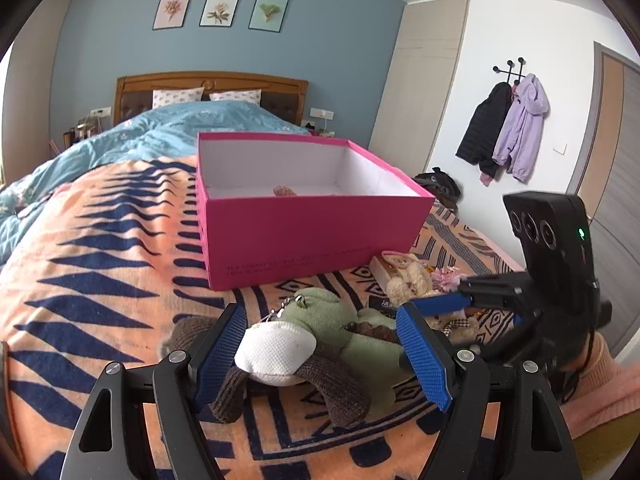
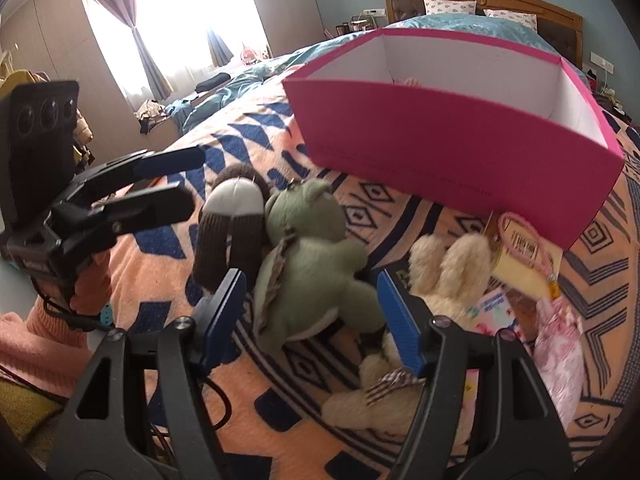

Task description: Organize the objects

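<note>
A green frog plush (image 1: pixel 332 312) (image 2: pixel 308 264) lies on the orange patterned blanket (image 1: pixel 100 240), in front of an open pink box (image 1: pixel 312 236) (image 2: pixel 460 148). Against it rests a white and brown knitted plush (image 1: pixel 276 352) (image 2: pixel 234 200). My left gripper (image 1: pixel 322 314) (image 2: pixel 196 179) is open, with the white plush's head and the frog between its pads. My right gripper (image 2: pixel 312 280) is open around the frog's body; one of its blue fingers (image 1: pixel 440 303) shows at the right. A cream bunny plush (image 1: pixel 412 280) (image 2: pixel 448 264) lies just right of the frog.
A small pinkish item (image 1: pixel 284 191) sits inside the box. Cards and a pink floral packet (image 2: pixel 560 332) lie by the bunny. A blue duvet (image 1: pixel 168 132) and wooden headboard (image 1: pixel 212 82) are behind. Coats (image 1: pixel 508 128) hang on the right wall. Pink sleeves (image 1: pixel 600 392) hold the grippers.
</note>
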The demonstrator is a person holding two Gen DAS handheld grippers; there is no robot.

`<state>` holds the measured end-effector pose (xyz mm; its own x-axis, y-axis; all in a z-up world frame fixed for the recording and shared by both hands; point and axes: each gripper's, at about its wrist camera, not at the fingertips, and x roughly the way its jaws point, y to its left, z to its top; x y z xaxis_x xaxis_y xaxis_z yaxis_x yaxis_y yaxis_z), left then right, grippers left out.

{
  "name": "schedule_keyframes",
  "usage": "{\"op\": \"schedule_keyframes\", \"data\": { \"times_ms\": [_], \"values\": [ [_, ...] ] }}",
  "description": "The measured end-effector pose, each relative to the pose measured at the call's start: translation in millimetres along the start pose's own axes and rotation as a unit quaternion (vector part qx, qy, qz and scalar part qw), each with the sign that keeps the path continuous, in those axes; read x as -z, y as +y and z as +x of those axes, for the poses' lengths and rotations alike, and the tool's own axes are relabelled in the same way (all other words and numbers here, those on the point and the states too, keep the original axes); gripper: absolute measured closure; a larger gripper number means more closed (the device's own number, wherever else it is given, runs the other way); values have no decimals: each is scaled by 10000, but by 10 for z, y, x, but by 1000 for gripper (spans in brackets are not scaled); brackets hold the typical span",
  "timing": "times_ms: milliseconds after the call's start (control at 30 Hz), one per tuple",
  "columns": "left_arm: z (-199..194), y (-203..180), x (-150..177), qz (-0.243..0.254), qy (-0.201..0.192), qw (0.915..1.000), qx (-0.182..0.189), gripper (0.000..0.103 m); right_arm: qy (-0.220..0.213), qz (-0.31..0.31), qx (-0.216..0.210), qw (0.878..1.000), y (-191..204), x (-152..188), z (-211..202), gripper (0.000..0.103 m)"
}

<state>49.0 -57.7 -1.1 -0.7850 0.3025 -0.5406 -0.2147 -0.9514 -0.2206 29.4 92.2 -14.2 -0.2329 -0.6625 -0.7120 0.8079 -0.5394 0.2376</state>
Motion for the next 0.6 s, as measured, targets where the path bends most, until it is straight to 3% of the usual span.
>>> {"op": "schedule_keyframes", "data": {
  "times_ms": [333,467,600],
  "values": [
    [152,43,23,-70,109,9999,-50,24,47,-428,672,9968,168,94,140,33],
    [214,55,5,-36,183,9998,-63,24,-1,-550,652,9964,171,89,134,38],
    [260,82,-4,-111,256,9996,86,24,-57,-224,347,9991,-1,15,45,43]
  ]
}}
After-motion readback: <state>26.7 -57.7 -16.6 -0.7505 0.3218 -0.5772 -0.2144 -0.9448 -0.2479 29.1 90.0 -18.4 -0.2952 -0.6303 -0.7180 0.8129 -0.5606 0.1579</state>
